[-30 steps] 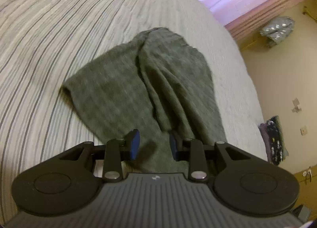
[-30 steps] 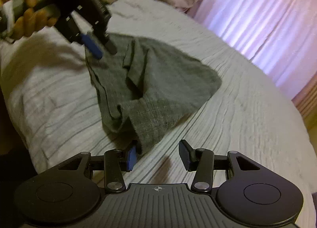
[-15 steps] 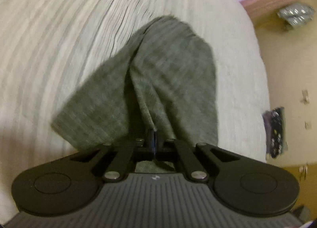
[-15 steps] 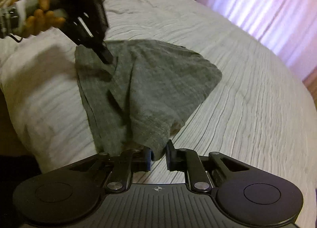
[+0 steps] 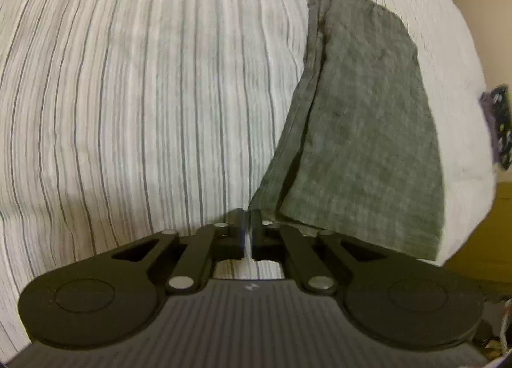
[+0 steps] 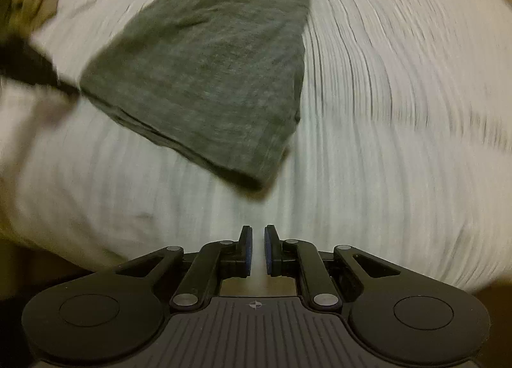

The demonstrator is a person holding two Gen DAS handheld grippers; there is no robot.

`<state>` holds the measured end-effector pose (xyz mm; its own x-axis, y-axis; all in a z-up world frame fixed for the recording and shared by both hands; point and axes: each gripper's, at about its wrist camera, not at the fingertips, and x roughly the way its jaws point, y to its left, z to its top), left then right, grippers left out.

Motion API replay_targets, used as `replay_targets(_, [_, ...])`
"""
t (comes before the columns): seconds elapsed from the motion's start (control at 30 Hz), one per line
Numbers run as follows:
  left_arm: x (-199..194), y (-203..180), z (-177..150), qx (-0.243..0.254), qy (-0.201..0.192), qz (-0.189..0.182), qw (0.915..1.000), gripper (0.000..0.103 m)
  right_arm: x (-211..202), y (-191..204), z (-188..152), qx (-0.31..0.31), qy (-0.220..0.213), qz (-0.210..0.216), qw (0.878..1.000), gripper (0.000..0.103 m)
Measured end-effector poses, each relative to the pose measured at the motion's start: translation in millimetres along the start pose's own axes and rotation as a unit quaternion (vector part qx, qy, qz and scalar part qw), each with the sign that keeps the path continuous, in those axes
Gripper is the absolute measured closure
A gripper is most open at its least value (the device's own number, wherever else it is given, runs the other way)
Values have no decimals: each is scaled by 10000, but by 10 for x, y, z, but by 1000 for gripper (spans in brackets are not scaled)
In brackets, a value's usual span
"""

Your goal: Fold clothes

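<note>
Bed (image 5: 134,86), white cover with thin dark stripes, fills both views. Grey garment (image 5: 361,131) lies folded over on it, layered edges along one side, set toward the bed's edge; right wrist view, blurred, shows it (image 6: 211,80) ahead of the fingers. Left tool (image 5: 246,224) pinched closed on the garment's near corner. Right tool (image 6: 257,240) apart from the cloth, narrow gap between its blue pads (image 6: 267,248), gripping nothing.
</note>
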<state>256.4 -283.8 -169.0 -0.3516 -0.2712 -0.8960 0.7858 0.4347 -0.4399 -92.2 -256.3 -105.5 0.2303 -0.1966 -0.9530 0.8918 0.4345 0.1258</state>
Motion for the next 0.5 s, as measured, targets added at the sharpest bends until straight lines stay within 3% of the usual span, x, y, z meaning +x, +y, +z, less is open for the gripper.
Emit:
replay_targets(0.03, [-42, 19, -1, -59, -59, -177, 9998, 96, -55, -46, 9, 360, -111, 106, 9992, 90])
replay_targets(0.1, [-59, 4, 34, -7, -150, -249, 9996, 81, -164, -145, 24, 1136, -374, 310, 9923, 59])
replay_targets(0.13, [-65, -5, 53, 25, -195, -275, 9994, 80, -213, -212, 27, 1620, -598, 398, 9842, 30])
replay_targets(0.2, [-78, -23, 90, 90, -283, -327, 9990, 78, -241, -348, 38, 2441, -930, 708, 9627, 28])
replay_targets(0.3, [42, -63, 161, 233, -82, -409, 9989, 80, -168, -480, -2, 3374, -1056, 1078, 9292, 29])
replay_targets(0.33, [84, -77, 185, 281, -11, -436, 9987, 80, -146, -505, -7, 3527, -1144, 1125, 9219, 36])
replay_targets(0.37, [126, -90, 209, 329, 61, -463, 9984, 82, -128, -529, 12, 3623, -1201, 1127, 9174, 50])
replay_targets(0.43, [178, -116, 241, 400, 160, -523, 9977, 86, -54, -552, 35, 3785, -1176, 1163, 9107, 61])
replay_targets(0.5, [111, -120, 218, 371, 170, -568, 9976, 85, -9, -545, 62, 3828, -1179, 1127, 9093, 61])
